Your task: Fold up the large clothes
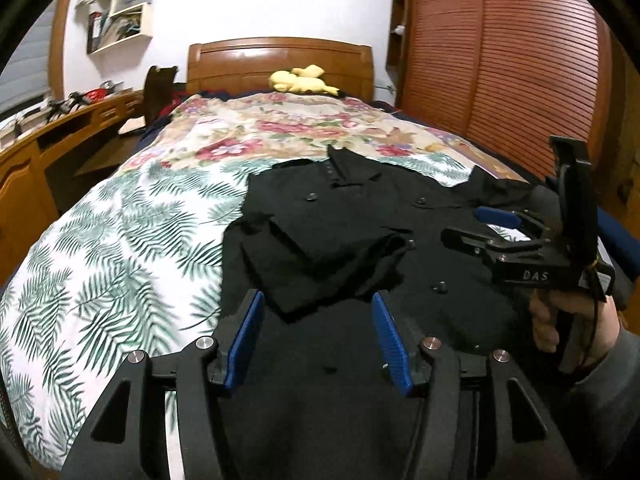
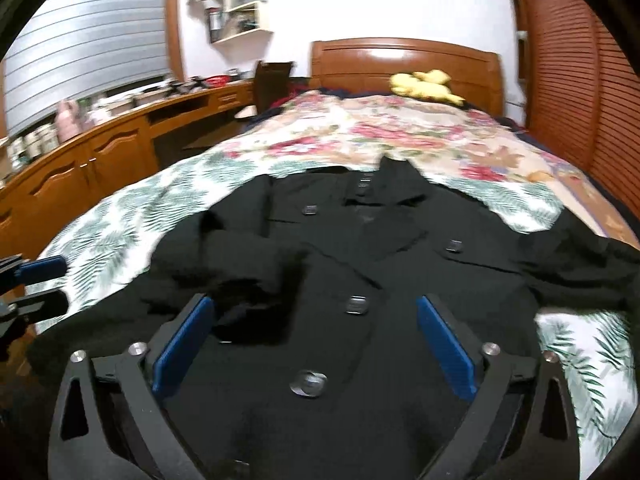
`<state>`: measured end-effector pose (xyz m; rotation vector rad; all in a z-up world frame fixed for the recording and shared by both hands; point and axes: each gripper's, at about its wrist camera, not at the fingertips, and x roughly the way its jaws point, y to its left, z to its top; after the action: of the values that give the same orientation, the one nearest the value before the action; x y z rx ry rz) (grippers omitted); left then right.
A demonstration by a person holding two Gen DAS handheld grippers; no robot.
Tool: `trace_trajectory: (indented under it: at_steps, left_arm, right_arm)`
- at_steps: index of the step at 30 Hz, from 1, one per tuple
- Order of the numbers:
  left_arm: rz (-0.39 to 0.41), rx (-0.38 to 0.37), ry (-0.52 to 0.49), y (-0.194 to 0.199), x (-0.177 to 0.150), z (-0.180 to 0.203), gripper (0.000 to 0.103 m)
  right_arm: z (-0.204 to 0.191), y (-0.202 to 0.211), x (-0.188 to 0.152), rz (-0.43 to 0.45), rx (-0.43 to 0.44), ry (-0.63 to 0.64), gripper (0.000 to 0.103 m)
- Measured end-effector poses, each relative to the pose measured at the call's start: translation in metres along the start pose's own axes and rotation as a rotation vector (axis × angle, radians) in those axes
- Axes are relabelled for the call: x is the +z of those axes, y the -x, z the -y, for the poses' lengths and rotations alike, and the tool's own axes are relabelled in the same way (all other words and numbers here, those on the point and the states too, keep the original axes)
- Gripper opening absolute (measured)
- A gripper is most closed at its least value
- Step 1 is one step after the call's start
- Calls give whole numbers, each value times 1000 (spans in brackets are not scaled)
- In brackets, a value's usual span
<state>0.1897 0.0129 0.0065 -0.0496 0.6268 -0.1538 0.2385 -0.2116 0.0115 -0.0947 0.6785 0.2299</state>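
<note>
While the black coat (image 2: pixel 360 280) lies on the bed (image 1: pixel 120 240) with one sleeve (image 1: pixel 320 248) folded in, both my left hand-held gripper (image 1: pixel 318 332) and right hand-held gripper (image 2: pixel 316 340) stand open and empty; the other sleeve (image 2: pixel 580 264) is not yet folded.

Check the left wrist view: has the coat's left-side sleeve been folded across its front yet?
Yes, the sleeve lies folded over the front of the black coat, its cuff near the buttons.

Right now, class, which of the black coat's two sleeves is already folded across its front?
The sleeve on the picture's left lies across the black coat; the other sleeve trails outward.
</note>
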Motion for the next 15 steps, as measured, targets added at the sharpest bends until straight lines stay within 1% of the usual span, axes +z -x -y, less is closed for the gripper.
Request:
trace_trajectory:
  at_steps: [4,6,8,11,14,15]
  left_arm:
    - [12,34,9,11,-5,-3,58]
    - [17,49,13,15,-5,-4,58]
    - [18,55,20,19,-8,-5,58]
    - [14,64,35,22,-12,-10,58]
    - [12,75,48,26,-14,-12,58]
    - [10,79,51,26,-14,-13,58]
  right_arm:
    - [-26,-15,3,-21,99,46,79]
    - [-42,-26,5,-33,142,79,76]
    - [-55,-36,5,-45,169,106,75]
    - [-73,-53,4,-73,235,125,73]
    - [-88,-72,0,-120,304,131,62]
    - [-94,-78,-2,-136,322,139,54]
